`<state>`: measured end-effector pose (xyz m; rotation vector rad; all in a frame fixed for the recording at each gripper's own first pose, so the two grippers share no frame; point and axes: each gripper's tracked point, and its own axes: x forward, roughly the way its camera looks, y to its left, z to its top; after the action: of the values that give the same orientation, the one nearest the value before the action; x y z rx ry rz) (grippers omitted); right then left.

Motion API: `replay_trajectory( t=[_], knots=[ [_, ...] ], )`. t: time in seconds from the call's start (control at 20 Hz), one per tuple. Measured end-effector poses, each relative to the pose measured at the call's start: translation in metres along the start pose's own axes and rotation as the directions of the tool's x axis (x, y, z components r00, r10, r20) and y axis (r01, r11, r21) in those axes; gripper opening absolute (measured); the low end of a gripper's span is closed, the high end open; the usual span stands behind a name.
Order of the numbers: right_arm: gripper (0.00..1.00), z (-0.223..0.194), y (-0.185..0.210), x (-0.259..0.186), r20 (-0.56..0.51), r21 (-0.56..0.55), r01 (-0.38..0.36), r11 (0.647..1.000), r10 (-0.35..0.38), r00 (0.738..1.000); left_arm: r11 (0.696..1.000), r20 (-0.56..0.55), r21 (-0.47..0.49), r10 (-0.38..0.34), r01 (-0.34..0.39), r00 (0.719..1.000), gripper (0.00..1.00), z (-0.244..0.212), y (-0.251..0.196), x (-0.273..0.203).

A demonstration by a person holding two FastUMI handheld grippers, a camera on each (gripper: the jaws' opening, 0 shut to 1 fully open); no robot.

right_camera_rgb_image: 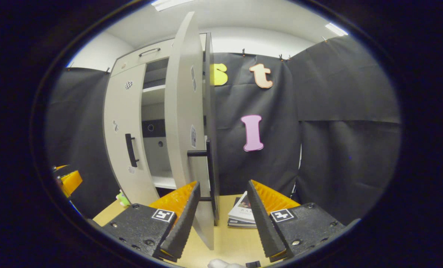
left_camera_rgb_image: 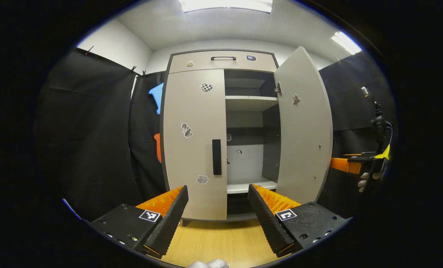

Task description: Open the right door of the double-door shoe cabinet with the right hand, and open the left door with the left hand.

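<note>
The grey shoe cabinet (left_camera_rgb_image: 221, 61) stands on a wooden surface ahead. Its left door (left_camera_rgb_image: 193, 149) is shut, with a dark upright handle (left_camera_rgb_image: 216, 157) at its inner edge. The right door (left_camera_rgb_image: 305, 126) is swung wide open, baring the shelves (left_camera_rgb_image: 249, 100). My left gripper (left_camera_rgb_image: 217, 203) is open, low in front of the left door and apart from it. In the right gripper view the right door (right_camera_rgb_image: 182, 123) stands edge-on, and its handle (right_camera_rgb_image: 209, 171) sits just inside my open right gripper (right_camera_rgb_image: 222, 193), near the left finger, without being pressed. My right gripper (left_camera_rgb_image: 350, 164) also shows beyond the open door's edge.
A top drawer with a bar handle (left_camera_rgb_image: 223, 58) sits above the doors. A stack of books (right_camera_rgb_image: 242, 213) lies on the wooden table (left_camera_rgb_image: 210, 242) behind the open door. A small green toy (right_camera_rgb_image: 123, 199) sits by the cabinet's foot. Black cloth walls close in both sides.
</note>
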<state>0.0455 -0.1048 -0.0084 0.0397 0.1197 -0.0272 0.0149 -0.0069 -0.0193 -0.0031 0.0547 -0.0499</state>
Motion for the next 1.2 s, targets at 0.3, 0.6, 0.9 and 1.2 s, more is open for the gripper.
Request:
replay_trajectory(
  t=[0.3,0.6,0.9,1.2],
  knots=[
    [1.00,-0.002,0.053,-0.034,0.053,-0.015,-0.019,1.000,0.020,0.998,1.000,-0.005,0.018,0.013,-0.012,1.000,0.96,-0.007,0.029,0.009],
    [1.00,-0.028,0.109,-0.049,0.032,-0.008,-0.091,0.996,0.091,0.995,0.999,-0.002,0.040,0.031,-0.031,1.000,0.96,-0.012,0.047,0.022],
    [1.00,-0.033,0.128,-0.047,0.012,-0.018,-0.110,0.994,0.110,0.994,0.999,0.006,0.027,0.020,-0.020,1.000,0.96,-0.010,0.050,0.054],
    [0.99,-0.023,0.121,-0.045,0.022,-0.030,-0.069,0.997,0.070,0.997,0.999,0.048,0.036,0.014,-0.016,0.999,0.96,-0.003,0.045,0.114]
  ],
)
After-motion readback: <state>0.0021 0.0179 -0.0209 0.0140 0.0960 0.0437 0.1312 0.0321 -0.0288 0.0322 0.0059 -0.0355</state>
